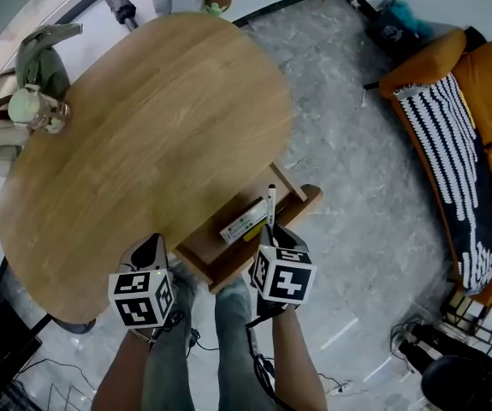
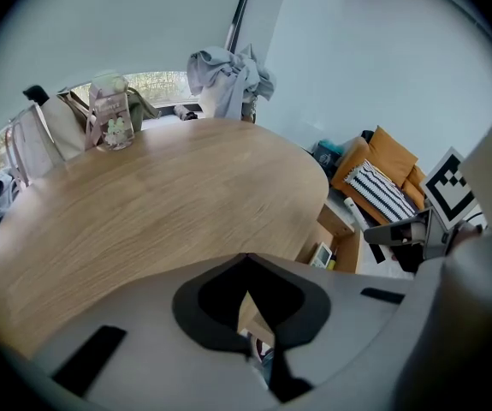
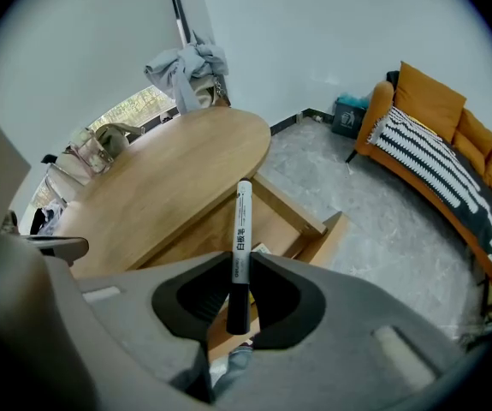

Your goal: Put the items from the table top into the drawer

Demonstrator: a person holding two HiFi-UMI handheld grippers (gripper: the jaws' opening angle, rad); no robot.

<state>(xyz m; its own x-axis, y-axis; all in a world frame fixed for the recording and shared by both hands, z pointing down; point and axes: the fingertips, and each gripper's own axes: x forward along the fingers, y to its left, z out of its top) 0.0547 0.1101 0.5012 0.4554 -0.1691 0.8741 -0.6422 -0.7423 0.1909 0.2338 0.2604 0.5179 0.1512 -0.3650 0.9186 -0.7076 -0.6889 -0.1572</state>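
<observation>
My right gripper (image 1: 270,232) (image 3: 240,265) is shut on a white whiteboard marker (image 1: 270,202) (image 3: 242,217) with a black cap, which sticks out past the fingertips. It hangs over the open wooden drawer (image 1: 300,197) (image 3: 302,221) at the table's near right edge. A small white and green box (image 1: 243,222) lies inside the drawer. My left gripper (image 1: 149,252) (image 2: 246,259) is over the near edge of the oval wooden table (image 1: 143,127); its tips meet with nothing between them. A clear jar of flowers (image 1: 37,108) (image 2: 112,120) stands at the table's far left.
An orange sofa (image 1: 464,135) with a striped throw lines the right side. Clothes hang over a chair (image 1: 45,54) behind the table. The person's legs are below the drawer, with cables on the grey stone floor (image 1: 357,229).
</observation>
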